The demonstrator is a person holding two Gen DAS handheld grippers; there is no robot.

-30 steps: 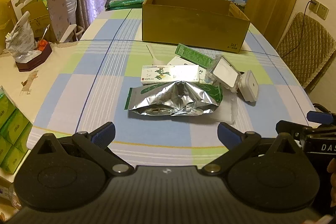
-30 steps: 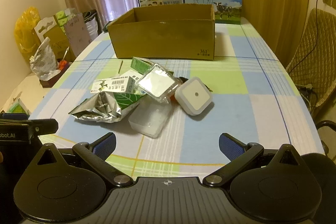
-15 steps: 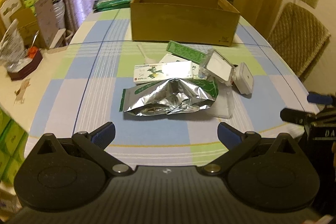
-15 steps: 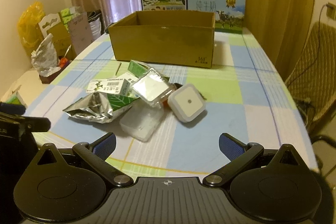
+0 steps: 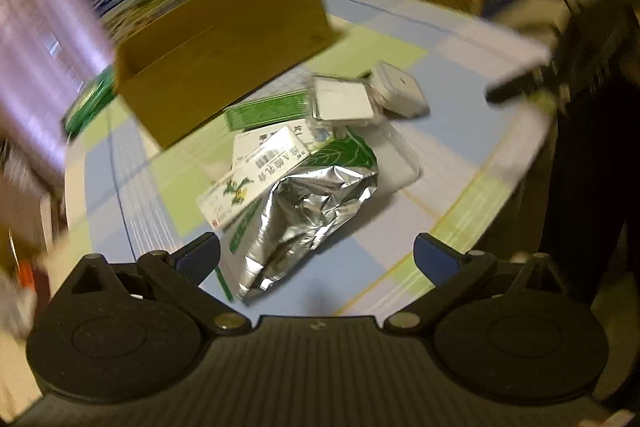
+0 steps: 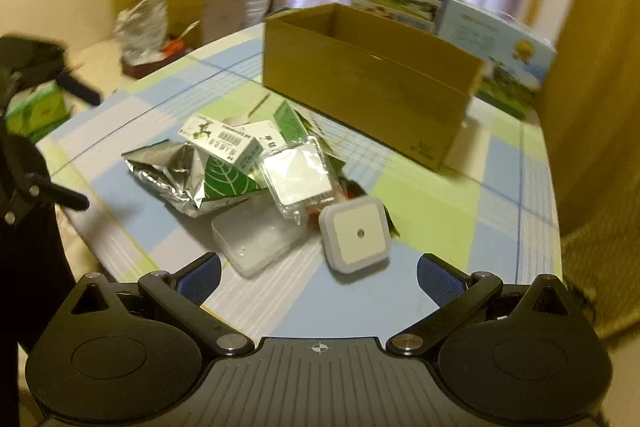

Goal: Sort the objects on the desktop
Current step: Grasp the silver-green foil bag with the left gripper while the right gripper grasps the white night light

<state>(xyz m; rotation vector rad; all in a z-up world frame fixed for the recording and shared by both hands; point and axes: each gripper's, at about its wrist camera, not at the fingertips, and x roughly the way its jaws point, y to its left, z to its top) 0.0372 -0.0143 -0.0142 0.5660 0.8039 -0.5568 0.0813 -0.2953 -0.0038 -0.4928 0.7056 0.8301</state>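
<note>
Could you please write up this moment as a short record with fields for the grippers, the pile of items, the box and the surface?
left gripper: open, empty, pointing at the foil bag
right gripper: open, empty, nearest the white square night light
pile: foil bag, white medicine box, green box, clear packaged square, clear plastic case, night light, heaped together
cardboard box: open-topped, upright behind the pile; inside not visible
surface: checked tablecloth
image quality: left view is motion-blurred
</note>
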